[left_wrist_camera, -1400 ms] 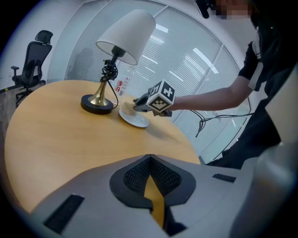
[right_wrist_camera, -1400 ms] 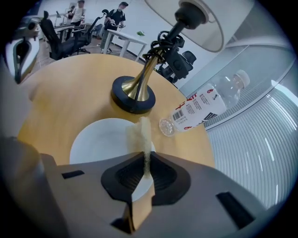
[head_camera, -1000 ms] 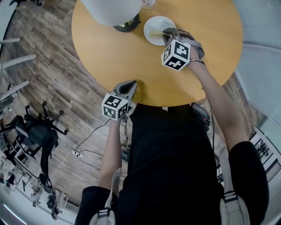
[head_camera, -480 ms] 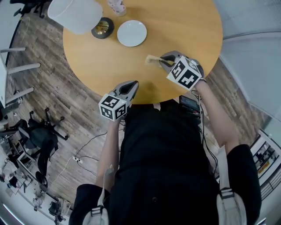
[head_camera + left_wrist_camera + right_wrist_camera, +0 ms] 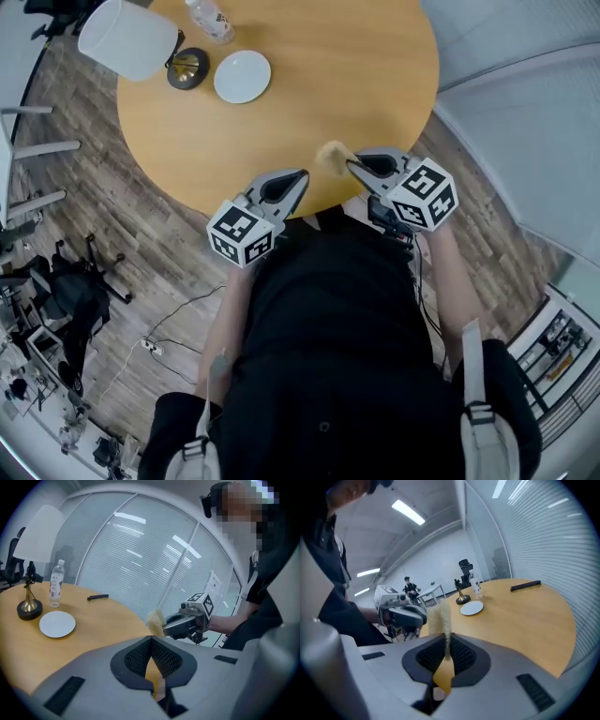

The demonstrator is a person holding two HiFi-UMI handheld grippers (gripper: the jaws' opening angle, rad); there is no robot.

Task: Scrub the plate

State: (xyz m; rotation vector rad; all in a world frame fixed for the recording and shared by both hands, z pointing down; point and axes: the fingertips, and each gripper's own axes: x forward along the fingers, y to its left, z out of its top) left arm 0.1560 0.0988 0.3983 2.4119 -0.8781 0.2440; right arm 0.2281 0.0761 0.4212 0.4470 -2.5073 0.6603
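The white plate lies empty at the far left of the round wooden table, apart from both grippers; it also shows as the plate and the plate. My right gripper hangs over the table's near edge, shut on a pale yellow sponge. That sponge sticks up from the right gripper. My left gripper is shut on nothing, just left of the right one. From the left gripper I see the sponge close by.
A lamp with a white shade and brass base stands beside the plate, with a clear bottle behind it. A black pen lies further back on the table. Wooden floor and office chairs are to the left.
The right gripper with the sponge has drawn back from the plate to the table's near edge. The left gripper stayed by that edge. The head view has shifted, so the plate appears further away.
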